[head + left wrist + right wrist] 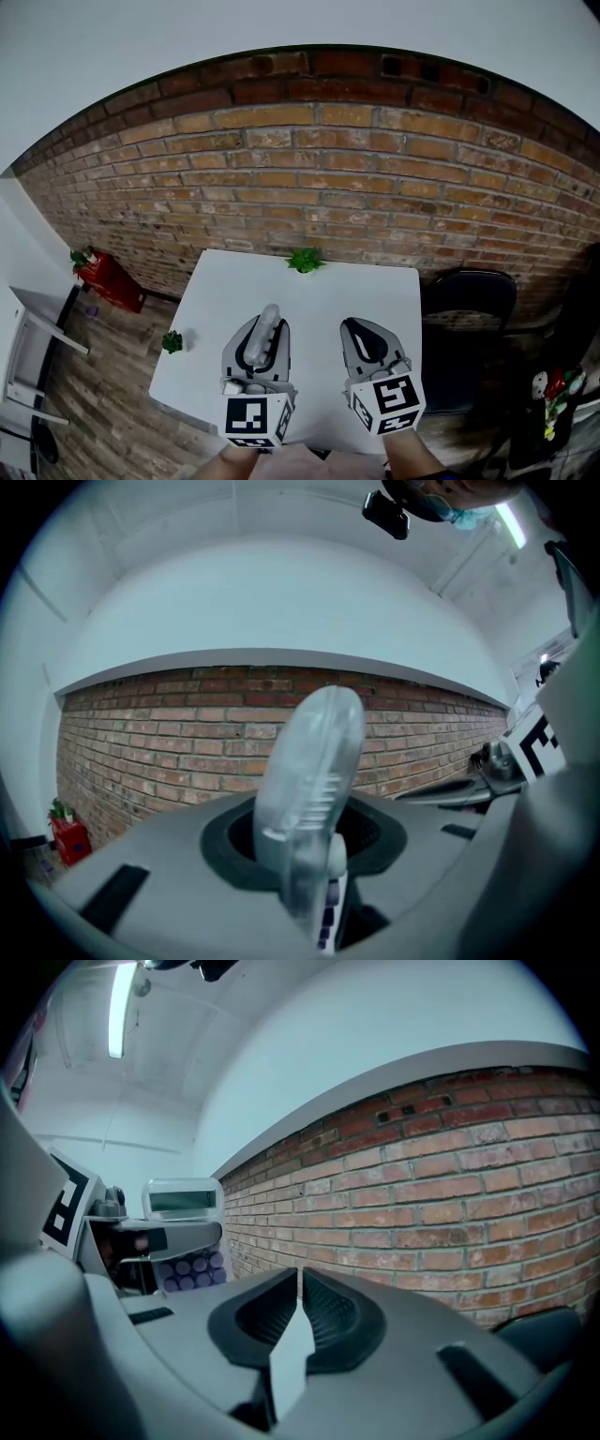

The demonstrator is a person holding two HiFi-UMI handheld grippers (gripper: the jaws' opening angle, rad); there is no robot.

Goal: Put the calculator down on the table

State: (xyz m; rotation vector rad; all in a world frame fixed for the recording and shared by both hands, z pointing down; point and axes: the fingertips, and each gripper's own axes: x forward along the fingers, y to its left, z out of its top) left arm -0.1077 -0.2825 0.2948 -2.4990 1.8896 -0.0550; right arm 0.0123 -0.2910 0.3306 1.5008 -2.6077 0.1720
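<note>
A pale calculator [269, 317] with purple keys stands on edge between the jaws of my left gripper [265, 325], which is shut on it above the white table [319, 286]. In the left gripper view the calculator [309, 771] sticks up edge-on and tilted out of that gripper [305, 836]. The right gripper view shows the calculator's display and keys [183, 1232] at the left, held level in the air. My right gripper [355, 328] hovers beside the left one, and its jaws [300, 1283] are pressed together with nothing between them.
A small green plant [305, 260] sits at the table's far edge and another [172, 342] at its left edge. A black chair [467, 300] stands to the right of the table. A brick wall [328, 169] runs behind. A red object [108, 277] lies on the floor at the left.
</note>
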